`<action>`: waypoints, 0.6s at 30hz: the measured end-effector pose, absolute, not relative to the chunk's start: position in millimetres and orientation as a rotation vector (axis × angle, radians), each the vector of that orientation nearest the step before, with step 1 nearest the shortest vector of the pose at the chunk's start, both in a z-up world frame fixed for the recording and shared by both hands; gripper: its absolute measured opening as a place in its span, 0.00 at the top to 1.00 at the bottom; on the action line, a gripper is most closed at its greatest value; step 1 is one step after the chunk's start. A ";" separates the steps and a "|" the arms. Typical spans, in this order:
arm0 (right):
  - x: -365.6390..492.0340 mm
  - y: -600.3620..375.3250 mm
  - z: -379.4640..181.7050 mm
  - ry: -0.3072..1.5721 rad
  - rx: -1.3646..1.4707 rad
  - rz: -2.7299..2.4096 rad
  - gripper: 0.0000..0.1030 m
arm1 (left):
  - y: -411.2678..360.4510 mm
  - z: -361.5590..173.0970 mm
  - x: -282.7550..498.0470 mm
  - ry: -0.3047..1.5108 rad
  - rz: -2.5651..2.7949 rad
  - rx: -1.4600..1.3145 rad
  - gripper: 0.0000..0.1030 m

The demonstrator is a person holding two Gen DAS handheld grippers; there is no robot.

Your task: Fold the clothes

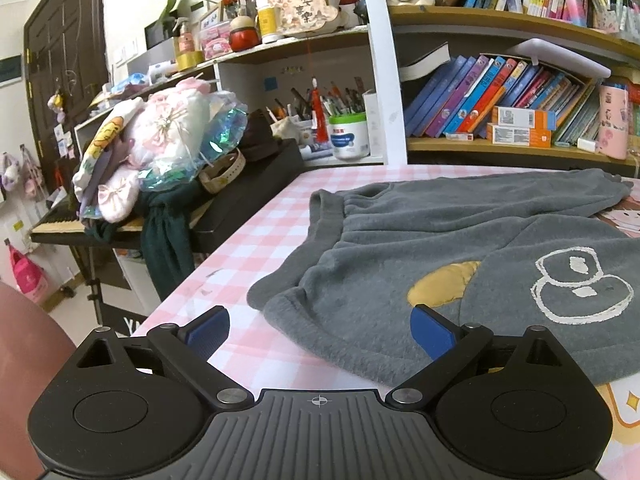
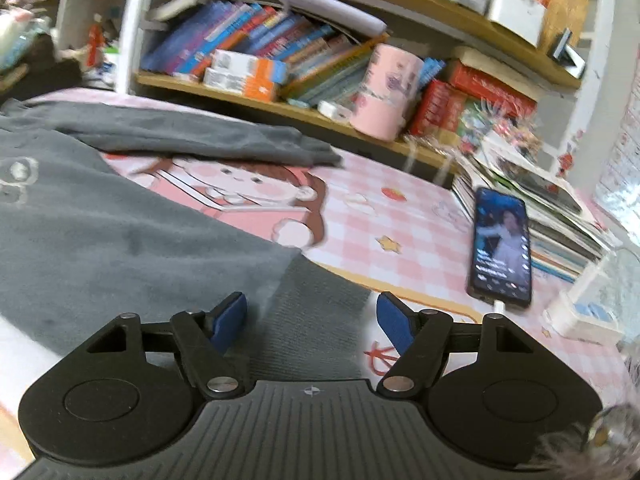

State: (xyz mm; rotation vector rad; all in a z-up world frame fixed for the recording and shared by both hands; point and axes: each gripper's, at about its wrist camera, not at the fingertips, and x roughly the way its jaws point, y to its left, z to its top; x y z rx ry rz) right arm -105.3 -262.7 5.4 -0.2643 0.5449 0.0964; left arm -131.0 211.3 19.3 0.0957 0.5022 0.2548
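At the bottom of each view, the left gripper (image 1: 320, 334) and the right gripper (image 2: 312, 320) stand wide open, holding nothing. Between and beyond them lies the grey fleece garment (image 1: 420, 240), soft and nappy, with a ribbed cuff (image 2: 316, 300) at lower centre. Likely the approach before a fold: next, pinch both near corners. Further up, the pink checked tablecloth (image 2: 400, 216), smooth, then a black phone (image 2: 502, 248) at right.

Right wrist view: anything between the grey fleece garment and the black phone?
Only bare pink checked tablecloth between the grey fleece garment and black phone, in the right wrist view.
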 end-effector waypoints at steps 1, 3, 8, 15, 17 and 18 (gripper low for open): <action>-108.6 -259.8 7.8 0.539 -0.259 0.125 0.32 | 211.3 19.3 -131.8 0.499 0.257 0.096 0.02; -115.8 -253.0 11.6 0.530 -0.256 0.178 0.31 | 210.9 19.1 -133.3 0.492 0.262 0.097 0.01; -131.0 -231.2 13.3 0.527 -0.267 0.272 0.31 | 209.8 16.8 -136.1 0.494 0.259 0.092 0.01; -137.4 -216.5 9.9 0.538 -0.268 0.332 0.28 | 210.3 13.0 -138.1 0.505 0.262 0.083 0.01; -137.9 -214.6 8.9 0.541 -0.268 0.337 0.28 | 210.3 12.7 -137.9 0.507 0.261 0.084 0.01; -138.1 -214.0 8.5 0.542 -0.267 0.340 0.28 | 210.2 12.3 -137.6 0.509 0.260 0.085 0.01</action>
